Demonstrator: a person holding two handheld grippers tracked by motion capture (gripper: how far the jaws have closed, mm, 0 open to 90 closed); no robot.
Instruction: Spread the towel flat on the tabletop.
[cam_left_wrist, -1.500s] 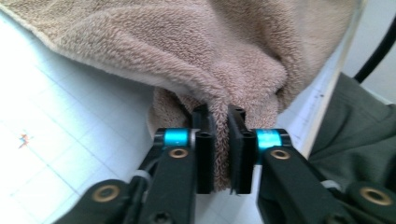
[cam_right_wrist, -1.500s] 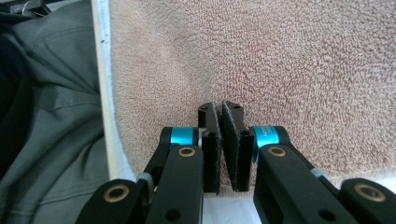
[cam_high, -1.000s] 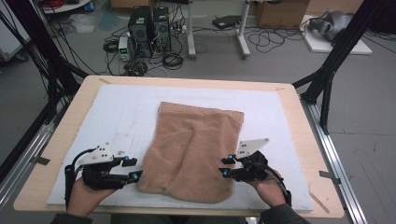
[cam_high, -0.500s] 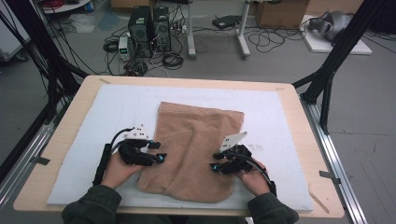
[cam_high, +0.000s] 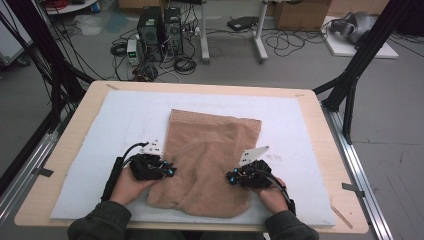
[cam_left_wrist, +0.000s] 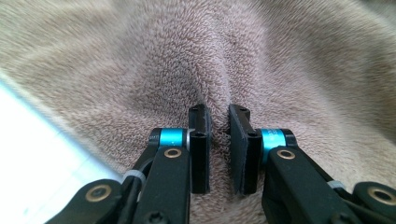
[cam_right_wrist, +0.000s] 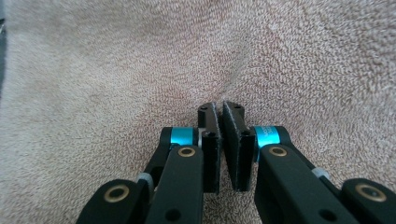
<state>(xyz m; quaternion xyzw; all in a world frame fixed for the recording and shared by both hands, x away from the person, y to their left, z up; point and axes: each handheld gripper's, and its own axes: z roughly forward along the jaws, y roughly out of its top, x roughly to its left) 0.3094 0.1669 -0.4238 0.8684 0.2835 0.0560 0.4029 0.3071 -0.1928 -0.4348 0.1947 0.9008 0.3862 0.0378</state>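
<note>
Terry towel (cam_high: 207, 162), tan, lies rumpled on the white mat (cam_high: 100, 135) at mid-table, near edge bunched toward the person, far hem flat and straight.

L gripper (cam_high: 167, 171) sits at towel's left edge. Its jaws have just been closing; in the left gripper view its pads (cam_left_wrist: 200, 149) stand nearly together w/ a ridge of pile pinched up between them, so it has a small fold of cloth, though grip looks shallow.

R gripper (cam_high: 231, 177) is at towel's right side, lower part. Its jaws have also just been closing and now almost meet; in the right gripper view a thin pleat of terry is nipped at the tips (cam_right_wrist: 219, 122).

Handling, as I judge it: soft, limp, light, no stiffness, so it'll sag and drape btwn the two holds. Looped pile gives good friction, not slippery, not fragile. A surface pinch may catch only the top layer; better to take the edge or corners, both layers, w/ hands apart so cloth hangs even.
</note>
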